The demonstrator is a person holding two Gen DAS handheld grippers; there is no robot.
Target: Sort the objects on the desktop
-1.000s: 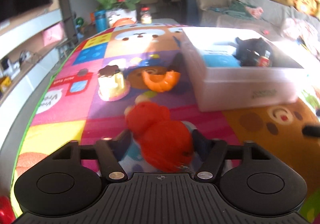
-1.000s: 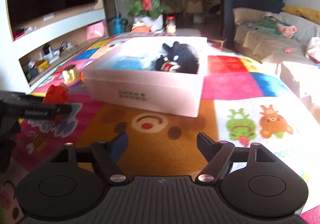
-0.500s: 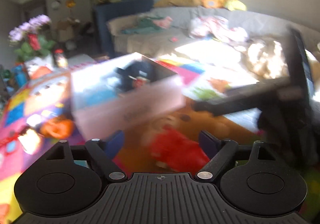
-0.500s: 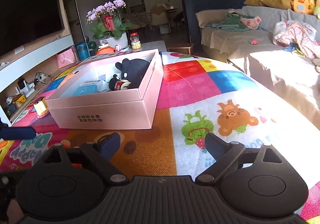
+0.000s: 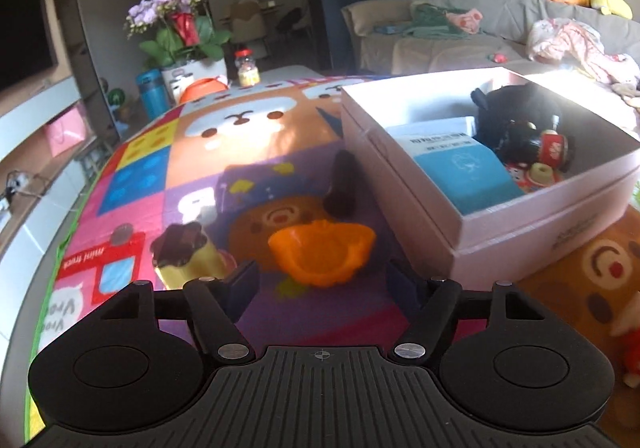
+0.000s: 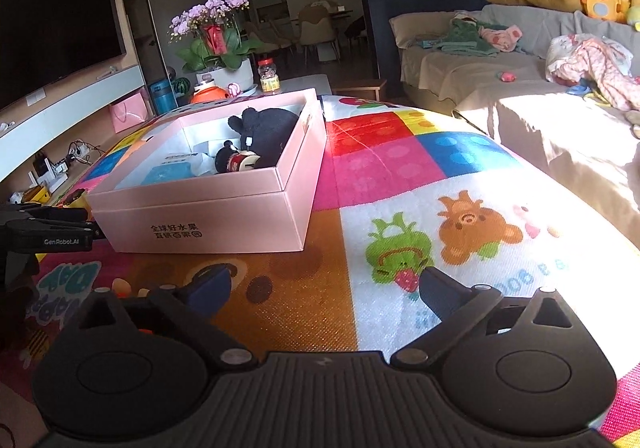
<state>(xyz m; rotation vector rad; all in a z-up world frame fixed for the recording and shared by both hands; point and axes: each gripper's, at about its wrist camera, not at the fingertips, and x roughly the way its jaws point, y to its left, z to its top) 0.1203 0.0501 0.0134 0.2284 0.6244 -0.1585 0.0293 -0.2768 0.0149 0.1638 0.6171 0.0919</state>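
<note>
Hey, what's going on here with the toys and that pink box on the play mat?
A person with a handheld tool in each hand is sorting toys into the pink box, which already holds a black plush and a blue pack. The left tool, its jaws just closing a little, points at the orange toy with nothing gripped. The right tool has just opened wide and is empty. A red toy lies beside the box.

"GenRobot.AI" is printed in white on the black left gripper (image 6: 48, 228). Two lines of Chinese characters are printed on the pink box (image 6: 176, 231). Mirrored "Vroo" lettering is seen on the play mat (image 5: 64, 312).
</note>
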